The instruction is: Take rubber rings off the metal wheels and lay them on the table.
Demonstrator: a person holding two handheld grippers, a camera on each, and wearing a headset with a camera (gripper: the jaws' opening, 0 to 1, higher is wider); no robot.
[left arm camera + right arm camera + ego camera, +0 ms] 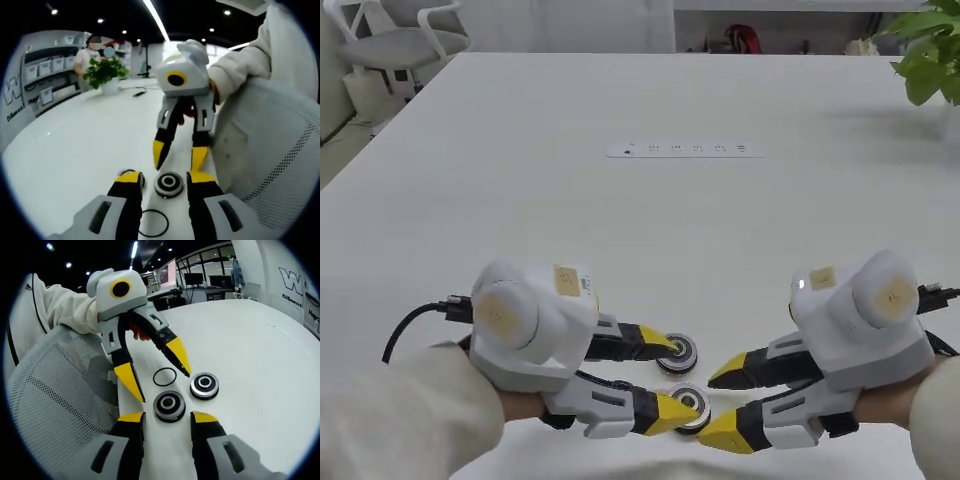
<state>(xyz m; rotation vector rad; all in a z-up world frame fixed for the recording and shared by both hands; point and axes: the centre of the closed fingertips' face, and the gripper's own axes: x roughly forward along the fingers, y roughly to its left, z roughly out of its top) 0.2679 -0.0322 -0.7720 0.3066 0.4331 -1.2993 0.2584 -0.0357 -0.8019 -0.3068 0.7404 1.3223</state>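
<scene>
just ahead of right hand-held gripper (168, 418) — wheel (169, 406)

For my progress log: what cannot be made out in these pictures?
Left gripper view: the far round metal wheel, half covered by the left claw's yellow tip.
Head view: the near round metal wheel, partly behind that tip.
All views: whether wheels carry rings like the loose thin black rubber ring; too small.
</scene>
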